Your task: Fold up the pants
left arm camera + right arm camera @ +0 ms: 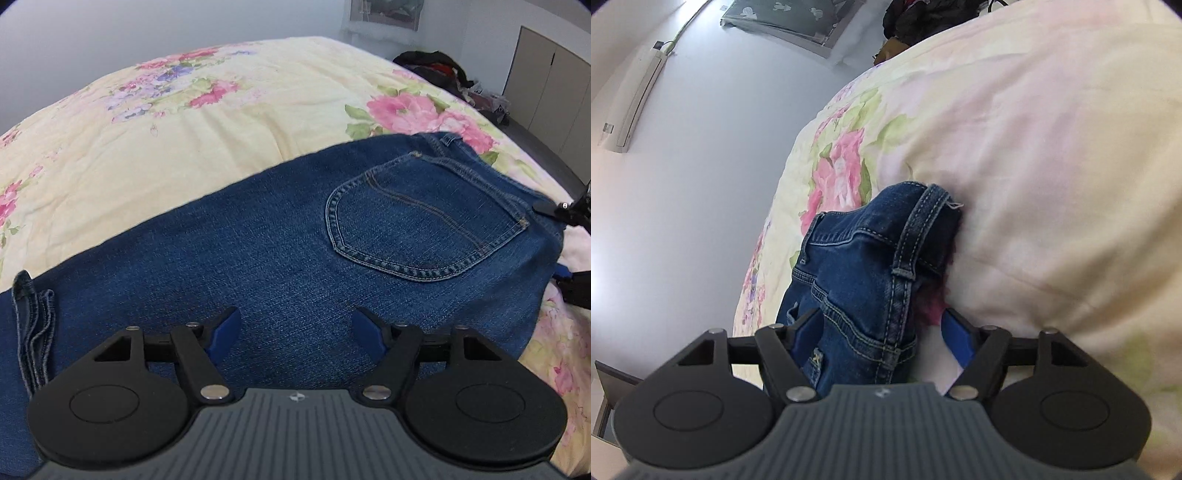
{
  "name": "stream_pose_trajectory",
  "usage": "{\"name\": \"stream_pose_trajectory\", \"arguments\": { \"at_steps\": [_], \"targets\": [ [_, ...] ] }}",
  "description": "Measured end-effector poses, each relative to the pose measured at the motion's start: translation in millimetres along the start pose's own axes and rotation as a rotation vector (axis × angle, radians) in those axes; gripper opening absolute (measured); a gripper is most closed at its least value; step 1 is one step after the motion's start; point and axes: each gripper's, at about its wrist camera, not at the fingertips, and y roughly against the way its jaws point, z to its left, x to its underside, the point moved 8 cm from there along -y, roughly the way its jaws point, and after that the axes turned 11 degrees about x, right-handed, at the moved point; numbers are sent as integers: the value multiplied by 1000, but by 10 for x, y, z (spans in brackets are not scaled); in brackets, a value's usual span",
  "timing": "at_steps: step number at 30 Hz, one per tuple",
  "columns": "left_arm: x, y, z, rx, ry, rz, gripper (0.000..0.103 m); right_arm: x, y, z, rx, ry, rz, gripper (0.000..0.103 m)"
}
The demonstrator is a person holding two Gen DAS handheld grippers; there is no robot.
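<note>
Between and beyond the wide-open left gripper [295, 332], nothing held, the jeans [295, 236] are laid folded lengthwise on the floral bedspread [184, 147]. Their waistband sits between the open right gripper [882, 339], ungripped. Crosswise folds are judged outstanding.

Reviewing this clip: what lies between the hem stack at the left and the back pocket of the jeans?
Only smooth bare denim of the jeans runs between the hem stack and the back pocket, shown in the left wrist view.

Soft, even daylight fills both my views, with a white glare on the wall [602, 280] left of my right fingers [809, 336]. Fisheye bending curves the bed [221, 122] beyond my left fingers [225, 328], and the corners go dark.
</note>
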Motion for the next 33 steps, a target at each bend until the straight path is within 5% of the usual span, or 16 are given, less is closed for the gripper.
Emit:
{"name": "stream_pose_trajectory", "arguments": {
  "at_steps": [4, 6, 11, 15, 20, 28, 33],
  "targets": [
    [15, -145, 31, -7, 62, 46, 82, -42, -211, 78, -25, 12, 11, 60],
    [19, -178, 43, -11, 72, 67, 83, -48, -286, 61, -35, -17, 41, 36],
    [34, -203, 52, -18, 79, 85, 83, -51, -186, 118, -78, 1, 28, 21],
    [48, -186, 125, 21, 128, 77, 83, -4, 84, 480, -95, 176, -80, 19],
    [49, -6, 326, 78, 254, 44, 67, 233, 479, 1223, -140, 478, -224, 18],
    [98, 649, 965, 87, 392, -63, 67, 1389, 922, 2338, -240, 1030, -382, 17],
    [373, 1074, 1576, 36, 490, -117, 67, 2459, 845, 2498, -262, 1384, -374, 16]
  ]
}}
